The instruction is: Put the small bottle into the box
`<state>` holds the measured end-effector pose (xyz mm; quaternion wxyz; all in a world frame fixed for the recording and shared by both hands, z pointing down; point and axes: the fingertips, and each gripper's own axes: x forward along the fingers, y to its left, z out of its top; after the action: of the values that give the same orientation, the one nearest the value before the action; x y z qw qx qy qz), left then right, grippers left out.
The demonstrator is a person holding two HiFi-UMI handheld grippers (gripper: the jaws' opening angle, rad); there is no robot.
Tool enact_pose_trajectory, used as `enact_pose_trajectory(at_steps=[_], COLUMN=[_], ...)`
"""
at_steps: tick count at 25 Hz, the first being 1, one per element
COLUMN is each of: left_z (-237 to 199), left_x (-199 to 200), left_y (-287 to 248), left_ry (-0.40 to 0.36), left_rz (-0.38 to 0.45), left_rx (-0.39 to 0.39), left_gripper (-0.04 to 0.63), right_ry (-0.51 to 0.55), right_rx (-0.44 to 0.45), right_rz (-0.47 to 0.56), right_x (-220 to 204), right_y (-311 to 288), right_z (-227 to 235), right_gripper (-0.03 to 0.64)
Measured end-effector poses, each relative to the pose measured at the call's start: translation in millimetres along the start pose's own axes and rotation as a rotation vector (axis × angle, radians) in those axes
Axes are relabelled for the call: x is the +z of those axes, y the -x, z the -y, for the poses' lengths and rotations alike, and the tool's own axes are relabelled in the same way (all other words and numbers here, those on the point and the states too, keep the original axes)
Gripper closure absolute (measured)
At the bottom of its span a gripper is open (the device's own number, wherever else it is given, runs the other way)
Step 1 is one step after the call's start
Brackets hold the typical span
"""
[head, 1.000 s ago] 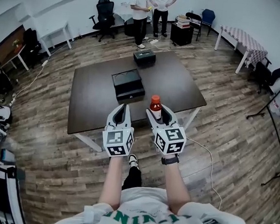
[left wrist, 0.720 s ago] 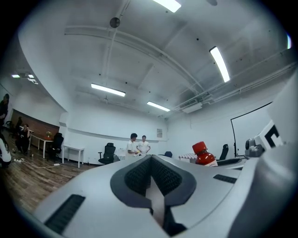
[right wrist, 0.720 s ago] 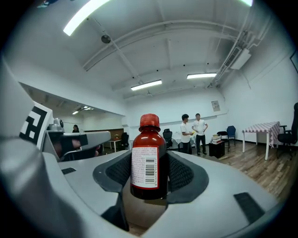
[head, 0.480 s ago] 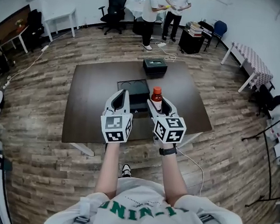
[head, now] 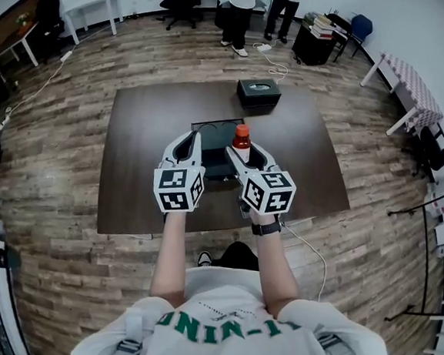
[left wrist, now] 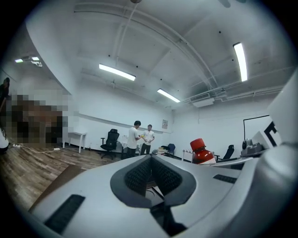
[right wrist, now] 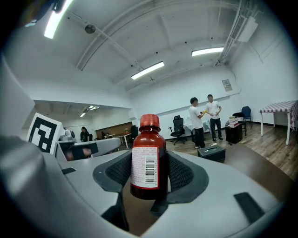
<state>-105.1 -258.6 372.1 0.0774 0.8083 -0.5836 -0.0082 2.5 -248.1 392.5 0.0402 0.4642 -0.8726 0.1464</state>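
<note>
right tongs [head: 240,147] clamp the upright small bottle [head: 242,135] near the box [head: 212,128]; left tongs [head: 192,137] pinched together, empty.

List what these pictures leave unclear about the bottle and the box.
Box inside: head view, left tool and right tool cover much of it.
Bottle body: head view, right tool hides most below the cap.
Label print: right gripper view, too small to read.
Gap between bottle and box: head view, right tool in the way.
</note>
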Motion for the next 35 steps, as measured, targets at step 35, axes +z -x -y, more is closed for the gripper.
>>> enact_pose_trajectory(at_steps=[35], left_z=[-99], left_x=[-168], left_y=[-165], left_ry=[0.058], left_rz=[-0.285], left_rx=[0.069], left_gripper=[0.582], right_ry=[0.290], right_rx=[0.388], right_rz=[-0.789], right_x=[-252], right_y=[-182], right_z=[99], right_gripper=[0.385])
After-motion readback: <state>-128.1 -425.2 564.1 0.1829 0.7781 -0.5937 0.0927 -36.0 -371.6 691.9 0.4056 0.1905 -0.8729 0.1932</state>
